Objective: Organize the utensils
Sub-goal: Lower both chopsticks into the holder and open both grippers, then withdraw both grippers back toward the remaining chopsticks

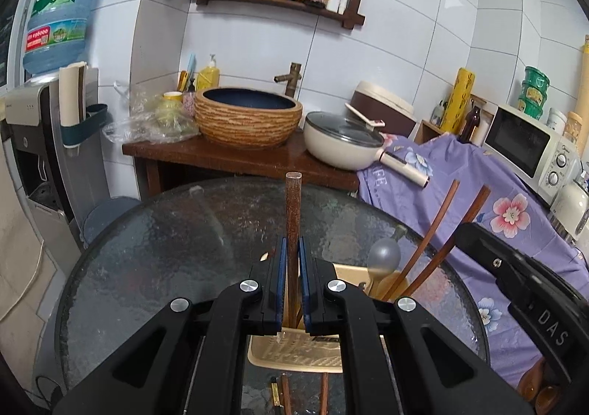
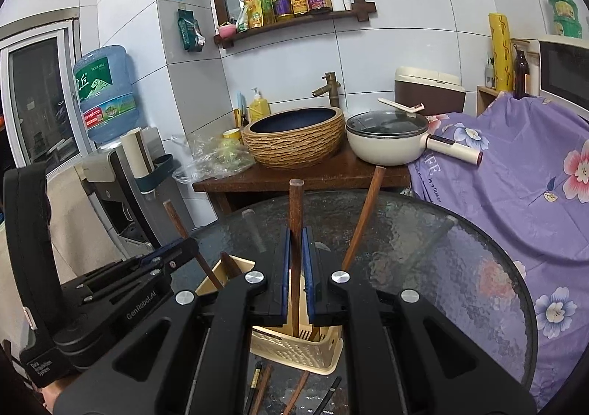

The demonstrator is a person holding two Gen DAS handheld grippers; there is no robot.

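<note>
My left gripper (image 1: 292,244) is shut on a brown speckled utensil handle (image 1: 293,205) that stands upright over a beige slotted utensil holder (image 1: 294,352) on the round glass table (image 1: 165,253). My right gripper (image 2: 295,233) is shut on a brown wooden utensil handle (image 2: 295,205), upright above the same holder (image 2: 294,345). Two long wooden handles (image 1: 434,231) and a grey spoon (image 1: 384,255) lean in the holder. Loose chopsticks (image 2: 261,389) lie on the table in front of the holder.
A wooden stand behind the table carries a basin (image 1: 248,119) and a cream pot (image 1: 342,142). A purple floral cloth (image 1: 478,201) covers the counter on the right with a microwave (image 1: 530,150). A water dispenser (image 1: 48,120) stands at left.
</note>
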